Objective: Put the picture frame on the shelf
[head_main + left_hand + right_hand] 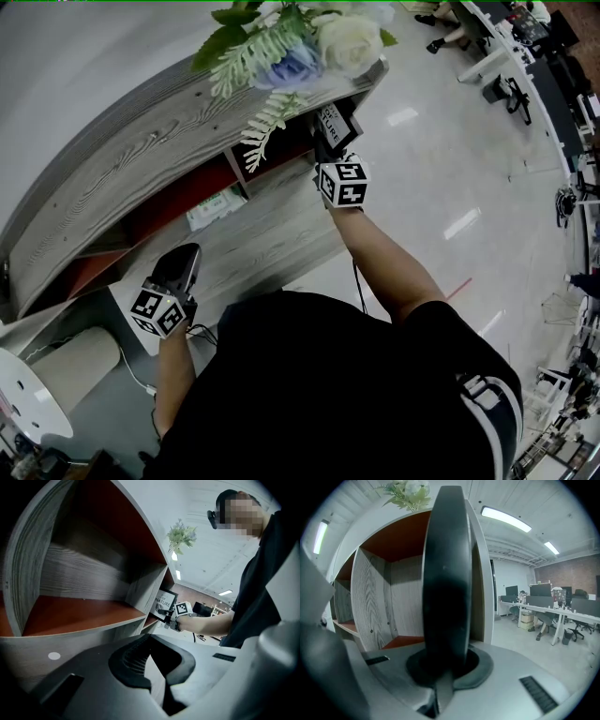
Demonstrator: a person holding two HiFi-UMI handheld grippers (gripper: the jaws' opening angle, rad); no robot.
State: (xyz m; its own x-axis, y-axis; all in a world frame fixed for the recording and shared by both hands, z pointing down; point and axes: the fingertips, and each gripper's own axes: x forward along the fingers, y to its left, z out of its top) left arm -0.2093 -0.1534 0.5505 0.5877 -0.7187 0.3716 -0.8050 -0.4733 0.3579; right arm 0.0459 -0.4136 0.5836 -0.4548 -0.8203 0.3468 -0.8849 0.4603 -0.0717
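A black picture frame (336, 122) with "NATURE" printed on its white face is held upright at the right end of the grey wooden shelf (141, 150). My right gripper (327, 150) is shut on its lower edge. In the right gripper view the frame (445, 573) stands edge-on before a red-floored end compartment (393, 641). The left gripper view shows the frame (164, 603) beside the shelf's end wall. Lower left, my left gripper (183, 261) hangs in front of the shelf, shut and empty.
A bunch of white and blue flowers (300, 47) sits on the shelf top above the frame. A green and white box (217, 206) lies in a middle compartment. A white round table (33, 394) stands at lower left. Office desks and chairs (543, 611) lie beyond the shelf's right end.
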